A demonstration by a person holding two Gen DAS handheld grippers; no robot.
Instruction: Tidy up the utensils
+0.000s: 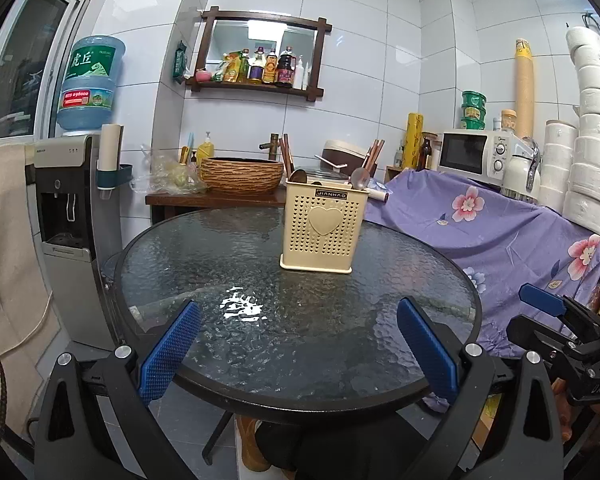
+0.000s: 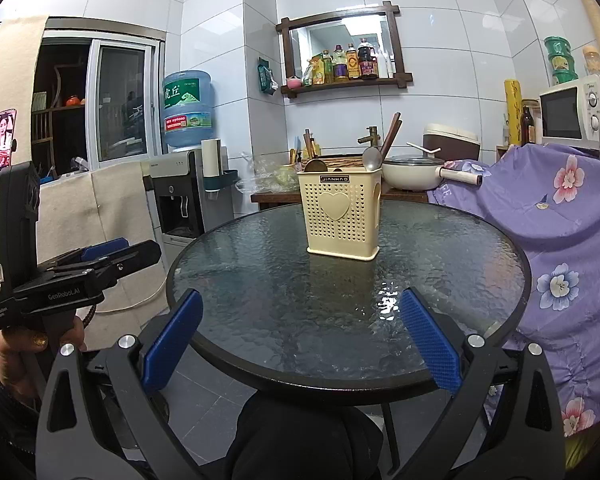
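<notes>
Cream utensil holder (image 1: 319, 227) marked JIANHAO, glass table (image 1: 260, 280), spoons (image 1: 359, 178)

Utensil holder on the glass table, my left gripper spread wide.

I see the cream utensil holder (image 1: 319, 231) upright on the round glass table (image 1: 204, 256), spoons (and wooden handles) poking out; my left gripper (image 1: 300, 344) hovers over the near edge, the right gripper (image 1: 556, 320) at far right.

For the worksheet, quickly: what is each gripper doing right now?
Left gripper: open, holding nothing, above the table's near edge.
Right gripper: open, holding nothing, also above the near edge.
</notes>
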